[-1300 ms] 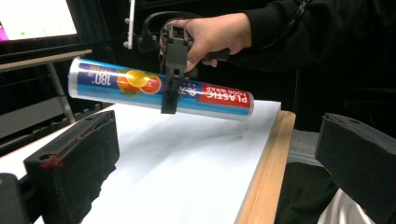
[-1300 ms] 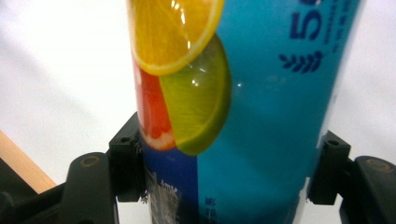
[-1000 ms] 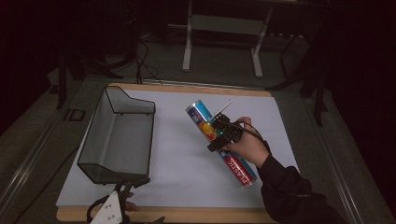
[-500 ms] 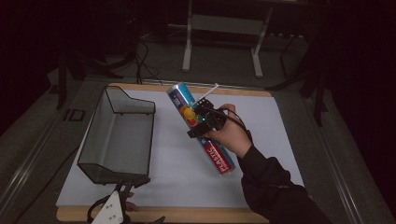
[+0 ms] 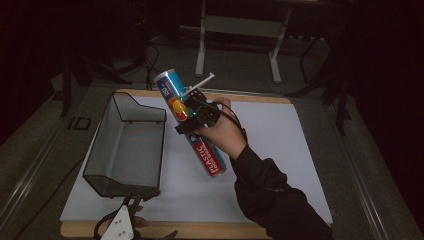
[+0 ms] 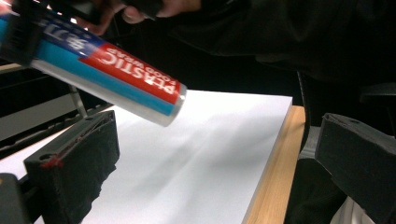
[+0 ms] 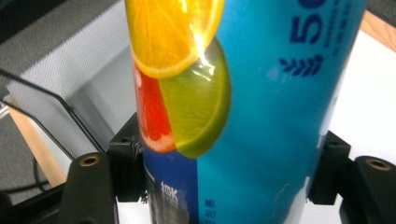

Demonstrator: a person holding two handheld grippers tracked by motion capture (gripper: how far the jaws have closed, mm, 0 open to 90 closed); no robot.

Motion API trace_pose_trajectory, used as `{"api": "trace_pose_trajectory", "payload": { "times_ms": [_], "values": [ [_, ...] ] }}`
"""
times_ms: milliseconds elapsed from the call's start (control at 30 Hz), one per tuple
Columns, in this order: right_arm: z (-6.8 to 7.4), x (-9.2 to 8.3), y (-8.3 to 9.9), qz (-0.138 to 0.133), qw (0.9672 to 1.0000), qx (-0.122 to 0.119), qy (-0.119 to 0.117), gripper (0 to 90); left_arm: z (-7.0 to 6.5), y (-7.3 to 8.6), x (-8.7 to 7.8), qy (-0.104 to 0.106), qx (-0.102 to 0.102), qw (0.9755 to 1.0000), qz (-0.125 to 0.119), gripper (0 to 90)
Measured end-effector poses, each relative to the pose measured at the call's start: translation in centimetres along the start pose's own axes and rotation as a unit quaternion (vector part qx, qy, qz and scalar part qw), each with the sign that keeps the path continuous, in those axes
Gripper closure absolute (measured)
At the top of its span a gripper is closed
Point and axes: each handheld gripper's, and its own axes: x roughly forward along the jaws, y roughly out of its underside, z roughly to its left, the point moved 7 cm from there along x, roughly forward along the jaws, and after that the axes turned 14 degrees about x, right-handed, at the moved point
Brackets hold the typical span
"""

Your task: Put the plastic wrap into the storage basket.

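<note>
A white sheet covers a wooden table, lit against a dark room. At the near left edge the left gripper lies by the wood trim; its jaws stand wide apart with nothing between them. Just beyond it sits one black wire-mesh basket, empty, on the sheet's left side. Right of the basket, one roll of plastic food wrap is held tilted above the sheet, its near end lower. The right gripper clamps it about midway, jaws pressed on both sides. Far behind, one metal stand rests on the grey floor.
</note>
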Motion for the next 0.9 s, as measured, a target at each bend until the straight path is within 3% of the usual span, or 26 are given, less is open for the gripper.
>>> {"api": "trace_pose_trajectory", "payload": {
  "times_ms": [267,567,767,900],
  "values": [
    [1.8,0.7,-2.4,-0.034,0.9991,0.018,-0.018,31.7,0.2,-0.1,-0.2,-0.008,-0.001,1.0000,-0.003,0.6],
    [4.3,1.8,-4.5,-0.077,0.9950,0.040,-0.050,31.7,0.3,0.0,-0.3,-0.022,0.006,0.9997,-0.001,0.6],
    [6.1,3.0,-5.7,-0.093,0.9902,0.076,-0.072,31.7,0.5,0.1,-0.4,-0.027,0.007,0.9996,0.003,0.6],
    [6.8,4.0,-6.5,-0.108,0.9851,0.108,-0.078,31.7,0.4,0.0,-0.4,-0.026,0.008,0.9996,0.001,0.6]
  ]
}}
